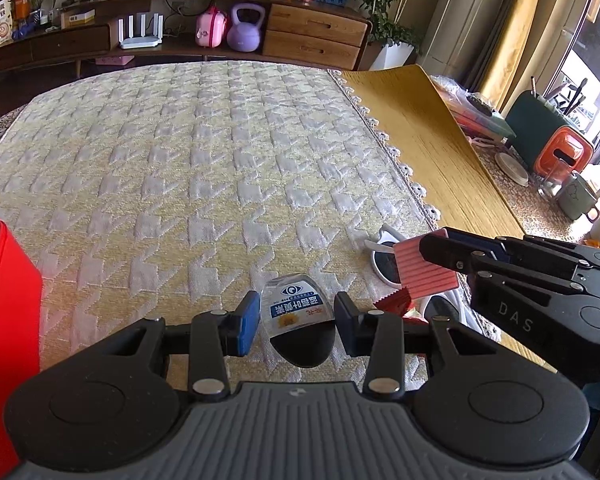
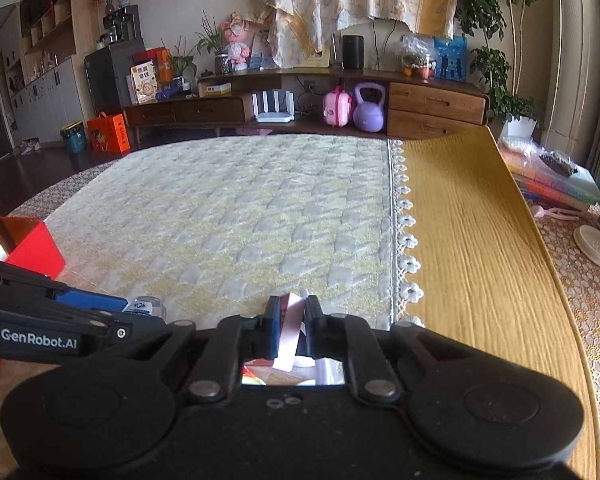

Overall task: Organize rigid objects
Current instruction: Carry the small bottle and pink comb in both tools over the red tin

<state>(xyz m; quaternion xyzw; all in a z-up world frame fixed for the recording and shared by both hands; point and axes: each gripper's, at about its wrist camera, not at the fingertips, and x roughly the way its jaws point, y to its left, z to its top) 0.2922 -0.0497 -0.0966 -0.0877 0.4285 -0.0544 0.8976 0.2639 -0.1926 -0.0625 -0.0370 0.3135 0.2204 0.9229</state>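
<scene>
A clear eye-drop bottle [image 1: 295,312] with a blue and white label and a black cap lies on the quilted cloth between the open fingers of my left gripper [image 1: 296,322], which do not touch it. Its tip shows in the right wrist view [image 2: 145,306]. My right gripper [image 2: 292,320] is shut on a pink ribbed block [image 2: 290,330] and holds it above the cloth. In the left wrist view that block [image 1: 426,268] hangs over white sunglasses [image 1: 384,258] and a red wrapper [image 1: 394,300]. A red tin box [image 1: 6,320] stands at the left.
The table carries a quilted yellow and white cloth [image 1: 204,168] and a mustard mat [image 1: 432,140] on the right. Books [image 1: 480,120], a green and orange holder [image 1: 552,140], a mug [image 1: 578,196] and a white lid [image 1: 510,168] crowd the far right edge.
</scene>
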